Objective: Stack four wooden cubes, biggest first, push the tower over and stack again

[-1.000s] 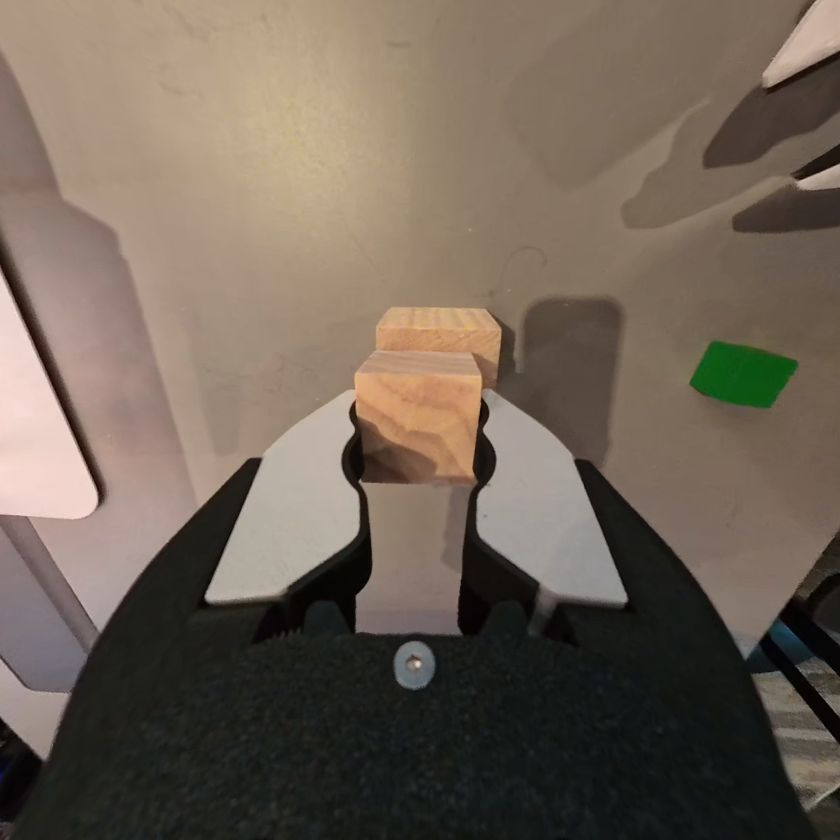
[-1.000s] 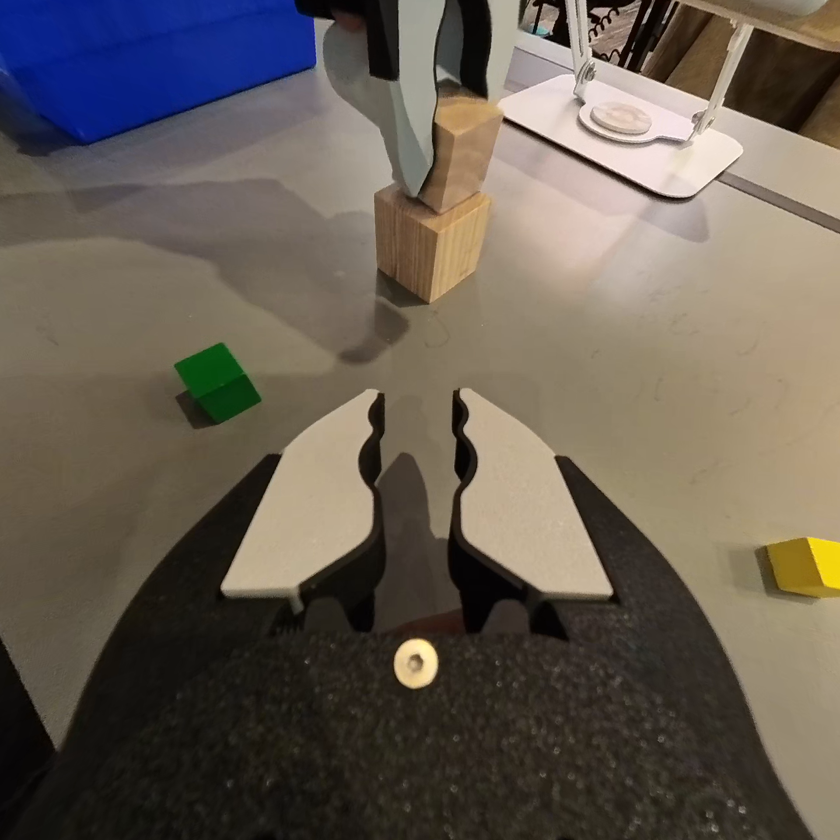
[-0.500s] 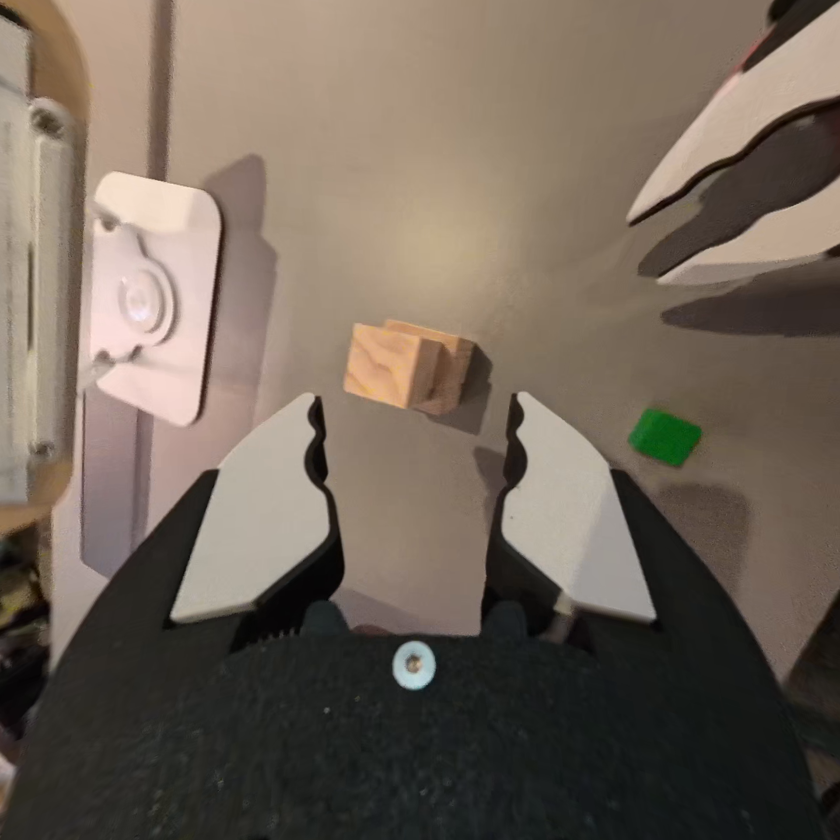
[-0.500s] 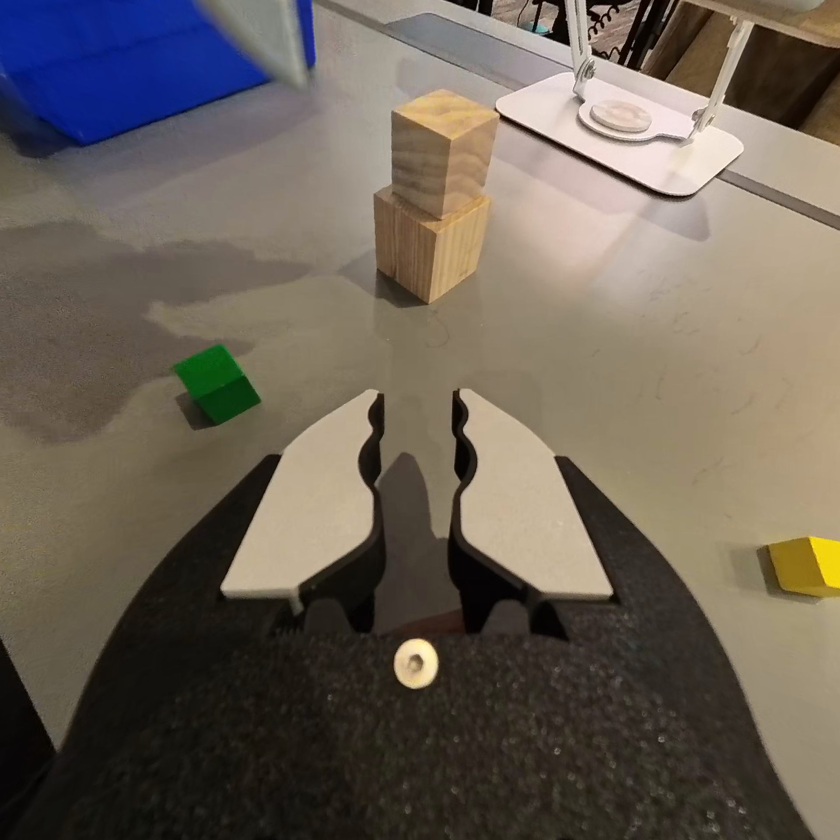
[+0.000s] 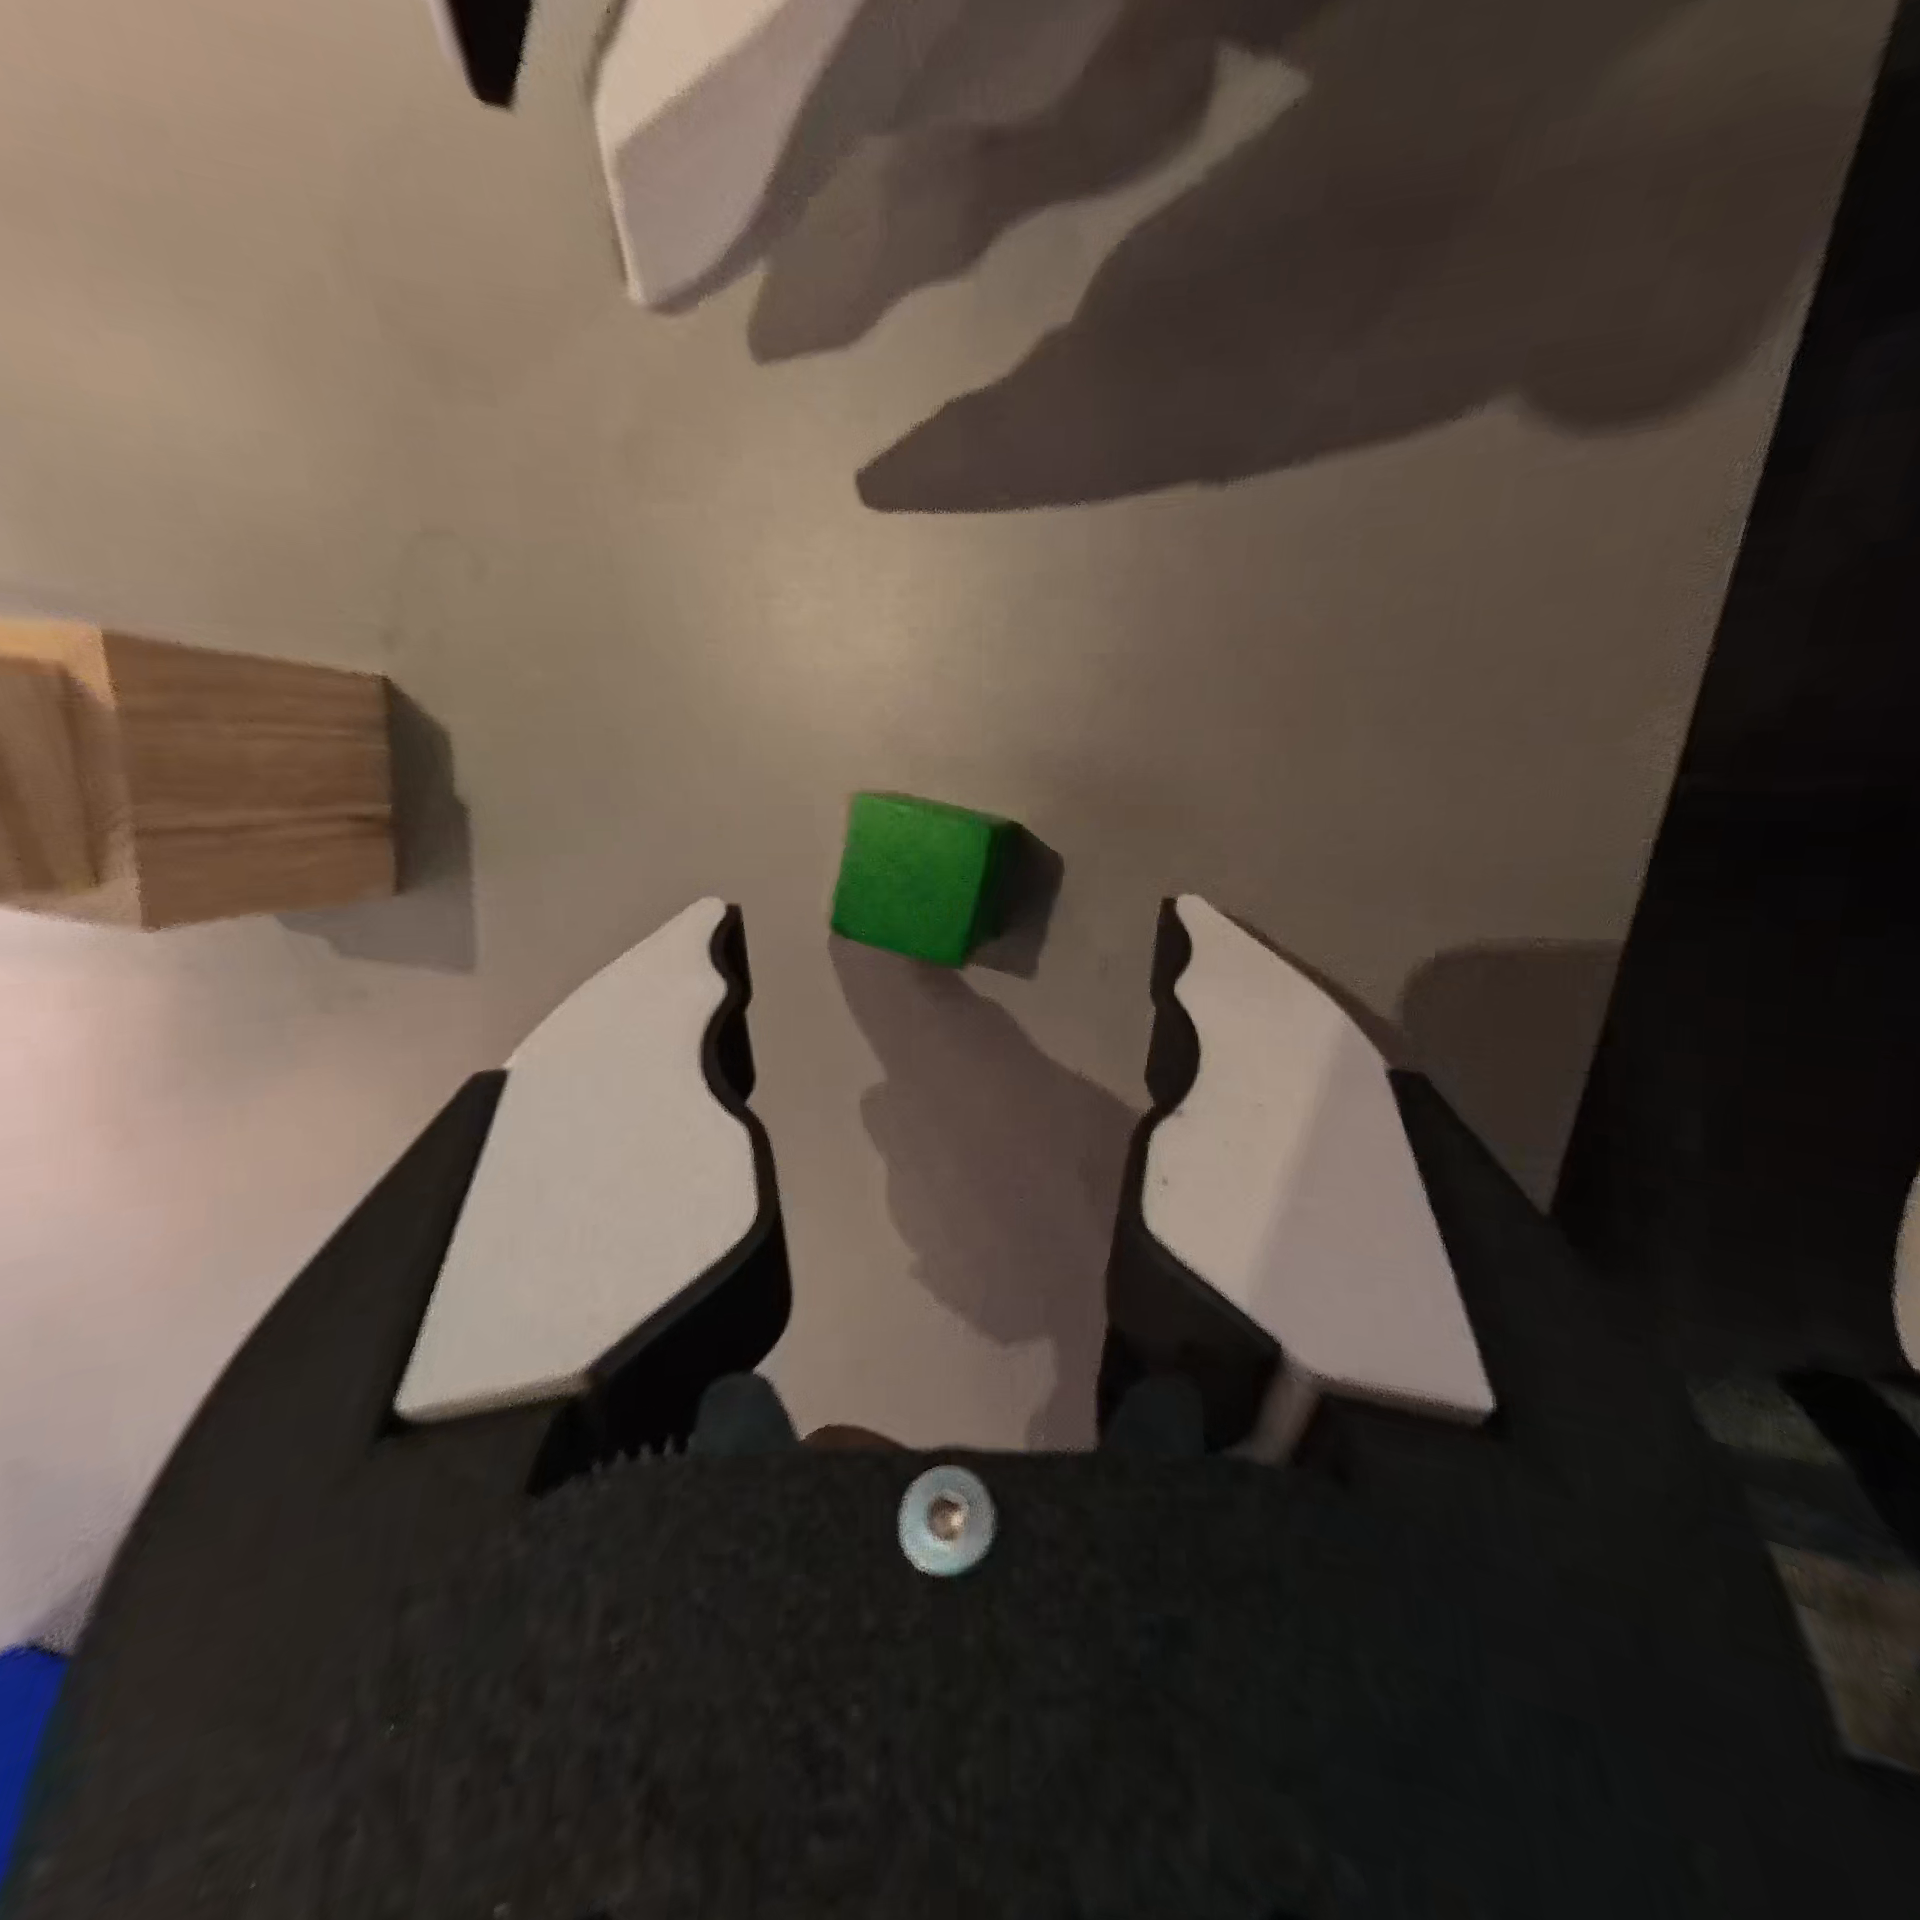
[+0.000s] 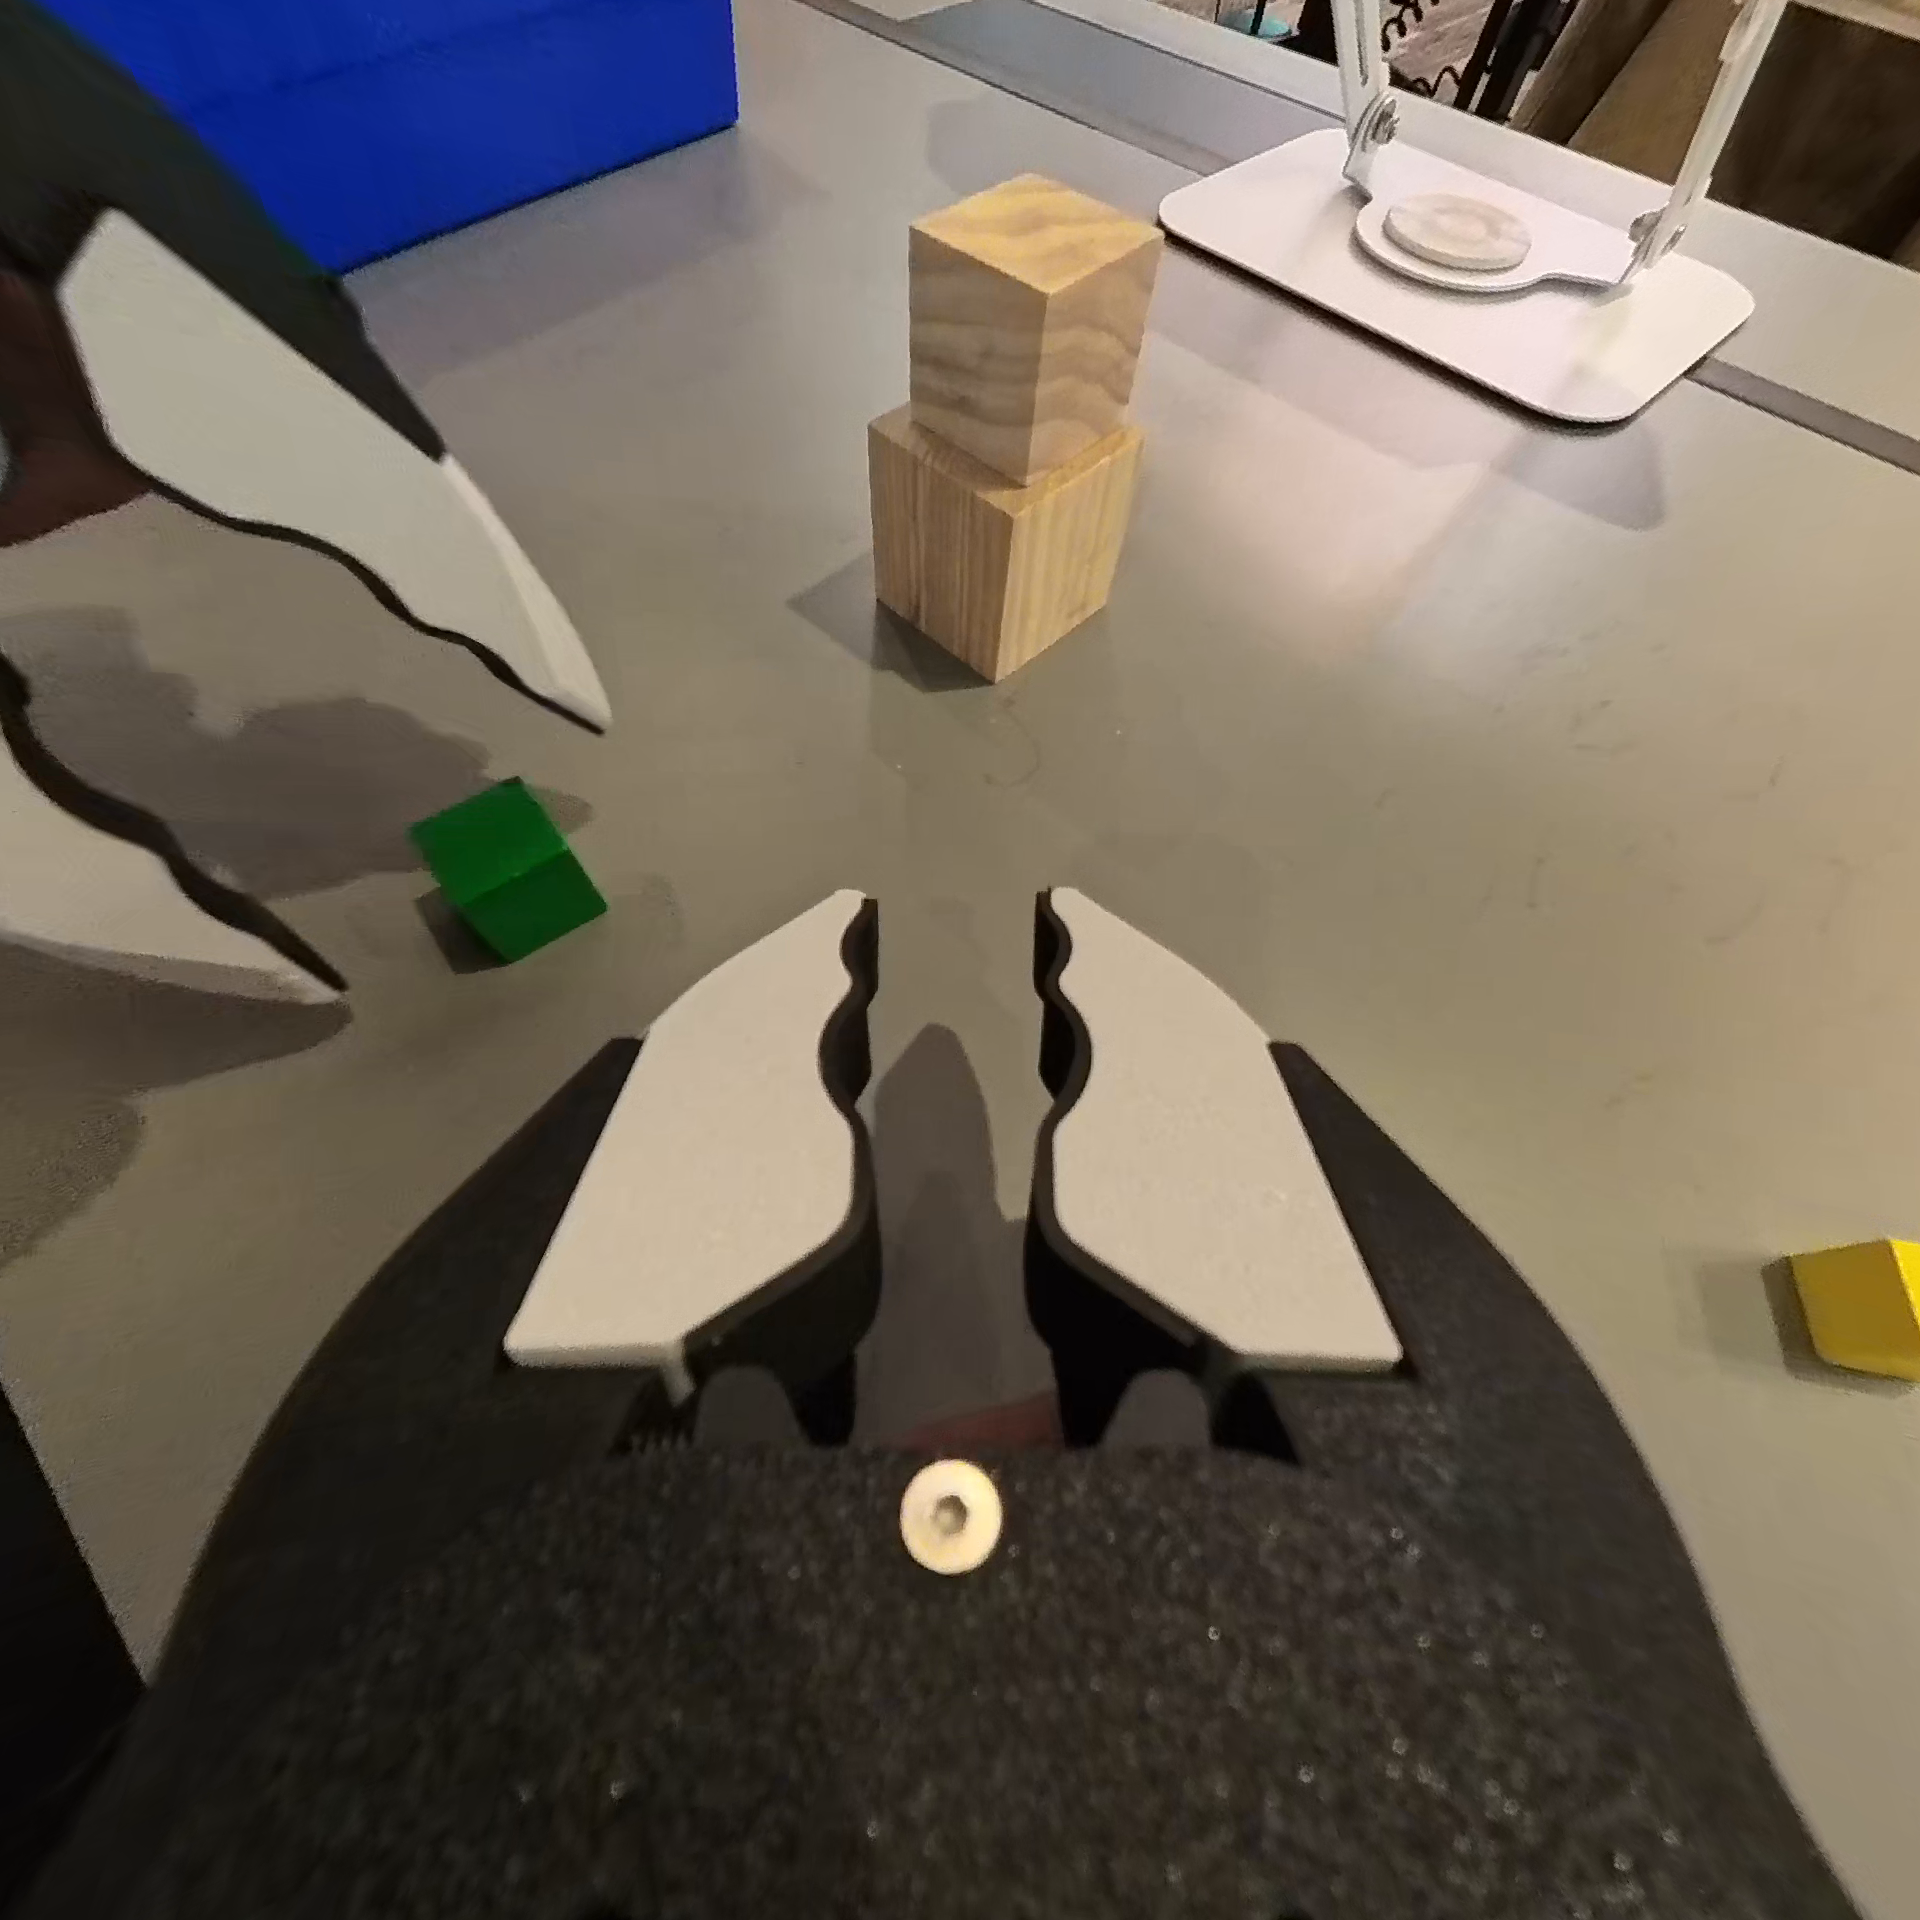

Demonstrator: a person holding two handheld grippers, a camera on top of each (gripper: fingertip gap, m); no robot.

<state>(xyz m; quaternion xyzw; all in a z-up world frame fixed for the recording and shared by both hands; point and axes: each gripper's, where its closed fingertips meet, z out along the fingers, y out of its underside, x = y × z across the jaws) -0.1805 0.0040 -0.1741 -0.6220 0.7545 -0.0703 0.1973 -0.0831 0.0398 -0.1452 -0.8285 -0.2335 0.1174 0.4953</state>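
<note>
Third cube next: left claw lines up on the green one

Now, starting at the left of the right wrist view, the left claw [image 6: 322, 852] hangs over the grey table [image 6: 1455, 831] with its jaws wide apart and nothing between them. Just to its right, at about eight o'clock from the middle of that view, sits the green cube [image 6: 506, 871], flat on the table and touched by nothing. In the left wrist view the same green cube [image 5: 920, 881] lies just ahead of the open fingertips, slightly off to their left side, so the claw [image 5: 948, 914] is not yet around it.

Further right, at twelve o'clock, stands the half-built tower: the big wooden cube [image 6: 1003, 556] on the table with the smaller wooden cube [image 6: 1029, 327] on top, turned a little against the one below. The right claw [image 6: 954, 914] waits at six o'clock, jaws narrow and empty. At four o'clock, near the edge, lies the yellow cube [image 6: 1860, 1320], well apart from everything.

Two of four cubes look placed, so picking up the third seems to be the step in hand. The next move probably calls for lowering the left claw until its fingers straddle the green cube, squaring them to its faces, then closing.
</note>
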